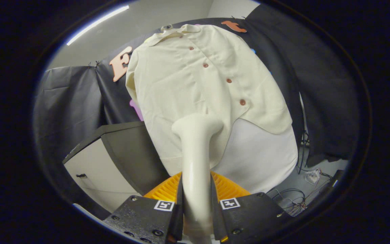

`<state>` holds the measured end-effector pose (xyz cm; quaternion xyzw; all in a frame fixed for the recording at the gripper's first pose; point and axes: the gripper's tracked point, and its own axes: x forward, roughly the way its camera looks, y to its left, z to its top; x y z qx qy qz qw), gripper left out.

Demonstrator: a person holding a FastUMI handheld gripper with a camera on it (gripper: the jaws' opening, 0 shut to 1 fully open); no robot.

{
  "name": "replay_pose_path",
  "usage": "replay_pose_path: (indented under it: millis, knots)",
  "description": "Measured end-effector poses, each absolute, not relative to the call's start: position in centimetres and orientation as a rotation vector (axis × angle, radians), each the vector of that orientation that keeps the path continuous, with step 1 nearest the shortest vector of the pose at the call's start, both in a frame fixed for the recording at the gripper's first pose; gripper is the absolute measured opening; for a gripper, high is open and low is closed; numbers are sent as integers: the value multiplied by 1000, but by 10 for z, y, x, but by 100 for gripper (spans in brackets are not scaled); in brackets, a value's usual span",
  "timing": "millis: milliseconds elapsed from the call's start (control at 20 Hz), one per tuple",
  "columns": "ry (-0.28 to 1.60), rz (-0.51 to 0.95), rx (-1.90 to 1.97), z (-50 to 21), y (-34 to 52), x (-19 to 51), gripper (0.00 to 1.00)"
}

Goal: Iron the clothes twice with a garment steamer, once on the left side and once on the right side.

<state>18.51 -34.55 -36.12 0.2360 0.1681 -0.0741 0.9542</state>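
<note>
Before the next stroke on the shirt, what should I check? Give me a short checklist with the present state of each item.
1. Claw grip on the steamer: both fingers press on its handle. Ok.
2. Steamer head against the shirt: it lies over the lower left panel; real contact, cannot tell.
3. Shirt hanging: on its hanger, buttoned, against the white board. Ok.
4. Steam coming out: cannot tell.
5. Cabinet beside the shirt: apart from the steamer. Ok.
</note>
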Motion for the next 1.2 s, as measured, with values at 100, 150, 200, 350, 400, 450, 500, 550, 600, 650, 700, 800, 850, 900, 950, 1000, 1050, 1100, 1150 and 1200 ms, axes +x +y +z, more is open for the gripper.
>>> replay_pose_path:
  millis: [100, 150, 200, 350, 400, 450, 500, 550, 600, 650, 700, 800, 850, 900, 950, 1000, 1050, 1100, 1150, 1200]
  knots:
    - [361, -152, 486, -372, -345, 175, 35]
    - [366, -153, 489, -375, -345, 172, 35]
    - [369, -157, 495, -377, -347, 170, 35]
    - [351, -161, 514, -368, -355, 161, 35]
    - [341, -160, 522, -362, -358, 161, 35]
    - [328, -156, 527, -353, -362, 160, 35]
    - [307, -158, 522, -343, -368, 158, 35]
    - [288, -161, 512, -330, -374, 156, 34]
    - [269, -162, 504, -319, -380, 155, 34]
    - [253, -160, 492, -306, -385, 156, 34]
    - [238, -159, 474, -293, -390, 160, 34]
    - [201, -163, 432, -265, -402, 166, 34]
    - [178, -166, 415, -249, -409, 171, 34]
    - [157, -169, 400, -234, -417, 178, 34]
    - [139, -174, 386, -219, -426, 185, 34]
    - [119, -182, 368, -204, -435, 193, 34]
    - [104, -191, 353, -190, -445, 202, 34]
    - [90, -198, 343, -177, -455, 211, 34]
    - [74, -203, 336, -165, -462, 220, 34]
    - [52, -210, 335, -152, -468, 230, 34]
